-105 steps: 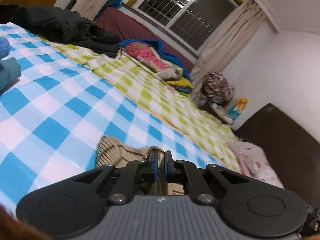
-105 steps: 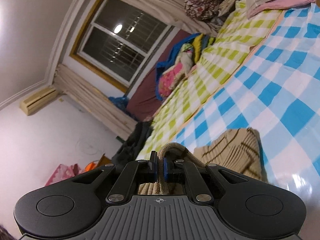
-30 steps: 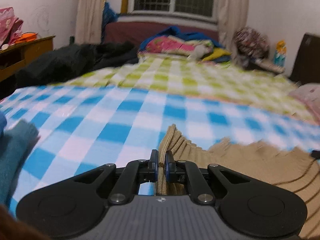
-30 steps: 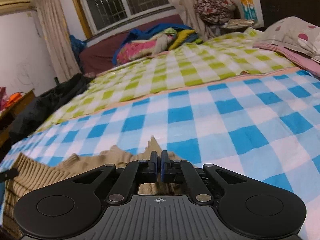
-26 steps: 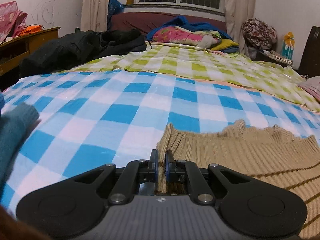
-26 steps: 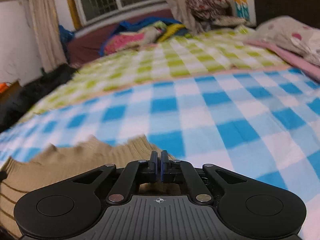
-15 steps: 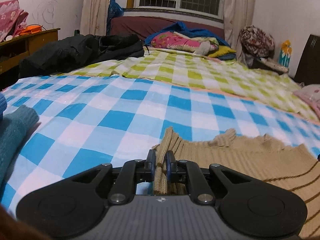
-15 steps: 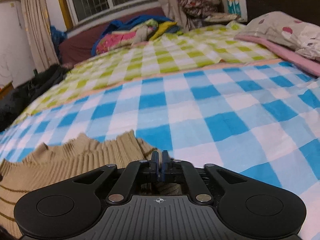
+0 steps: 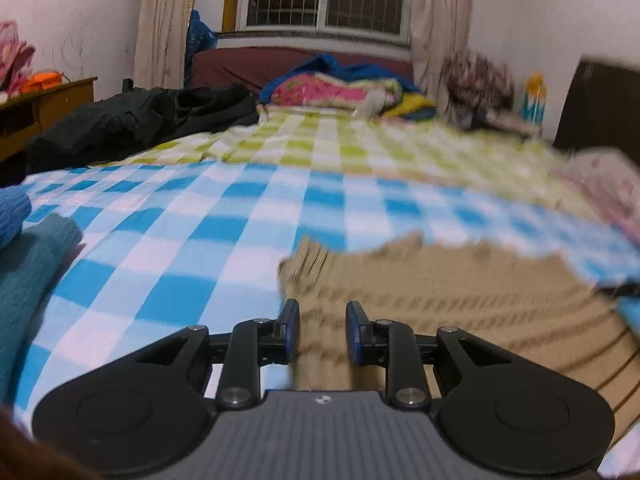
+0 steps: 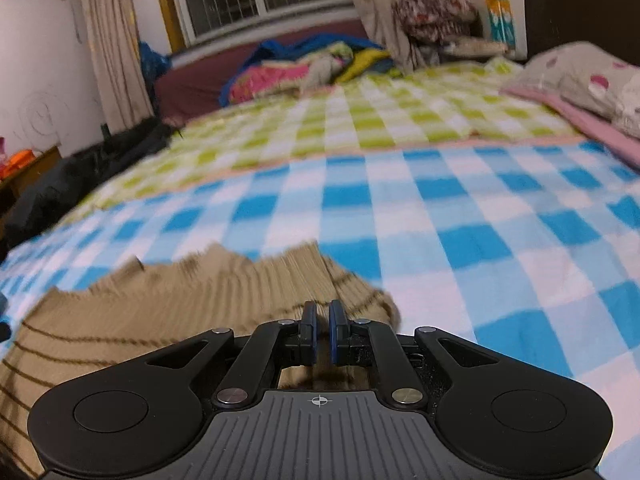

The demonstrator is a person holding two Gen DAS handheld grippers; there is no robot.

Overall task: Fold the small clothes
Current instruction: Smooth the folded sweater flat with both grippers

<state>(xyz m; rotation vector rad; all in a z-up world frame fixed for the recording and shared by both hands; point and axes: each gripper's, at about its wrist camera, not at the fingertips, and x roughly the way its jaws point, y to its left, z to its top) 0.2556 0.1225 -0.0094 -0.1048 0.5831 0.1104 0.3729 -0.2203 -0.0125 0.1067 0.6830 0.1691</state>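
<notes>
Left wrist view: left gripper, jaws just parted, grips nothing; tan sweater lies flat, lower right, on the bed. Back yours off cleanly.

Right wrist view: right gripper, jaws just eased narrowly apart over sweater's corner, lower centre. Open fully before lifting.

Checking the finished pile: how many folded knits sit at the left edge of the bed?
2: a teal knit on the blue checked blanket, and a blue knit resting on it. Both are cropped; more may be hidden.
</notes>
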